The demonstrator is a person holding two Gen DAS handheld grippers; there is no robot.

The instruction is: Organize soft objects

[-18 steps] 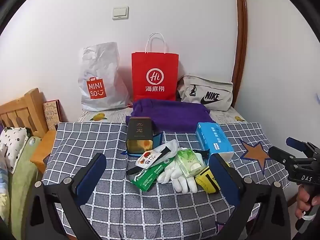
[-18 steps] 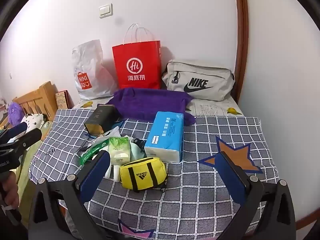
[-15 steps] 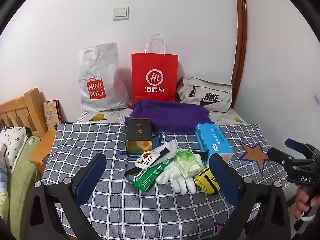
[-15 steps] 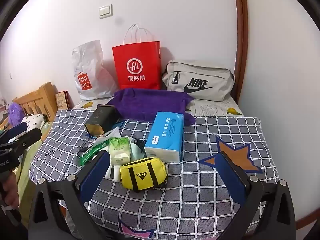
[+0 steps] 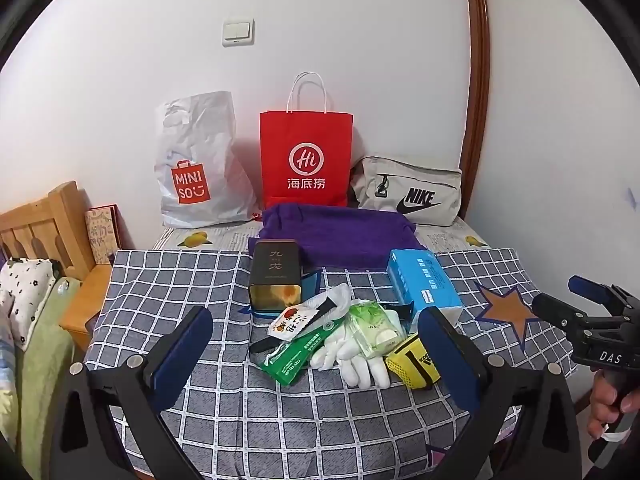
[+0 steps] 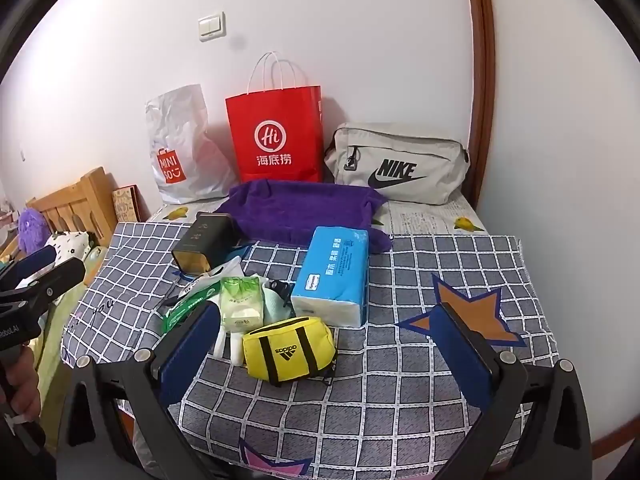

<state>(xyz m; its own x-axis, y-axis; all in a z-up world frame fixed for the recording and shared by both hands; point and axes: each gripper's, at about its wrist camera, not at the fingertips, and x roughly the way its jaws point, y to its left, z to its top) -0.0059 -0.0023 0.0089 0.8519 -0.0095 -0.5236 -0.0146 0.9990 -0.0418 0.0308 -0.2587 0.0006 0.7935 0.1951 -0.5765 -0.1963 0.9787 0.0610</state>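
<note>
Checked cloth (image 5: 168, 296), grey with white lines and orange stars, spread over a bed.

Centre of the frame, a heap of small goods:
- Yellow Adidas pouch (image 6: 289, 350), lower centre of the right wrist view, nearest the camera.
- White gloves (image 5: 360, 360), touching the pouch's left side in the left wrist view.
- Green tissue pack (image 6: 241, 300), lying on the gloves.
- Green wipes packet (image 5: 298, 354), left of the gloves.
- Blue tissue pack (image 6: 334, 276), right of the heap, lengthwise.
- Dark tea tin (image 5: 275, 276), on its side behind the heap.
- Purple towel (image 5: 340, 236), folded, behind the tin.

Upper centre, against the wall: white Miniso bag (image 5: 198, 164), red paper bag (image 5: 306, 160), grey Nike bag (image 5: 408, 192).

Left gripper (image 5: 316, 344): jaws spread wide, nothing between the pads, hovering before the heap.
Right gripper (image 6: 328, 352): jaws spread wide, empty, the pouch framed between them but untouched.
</note>
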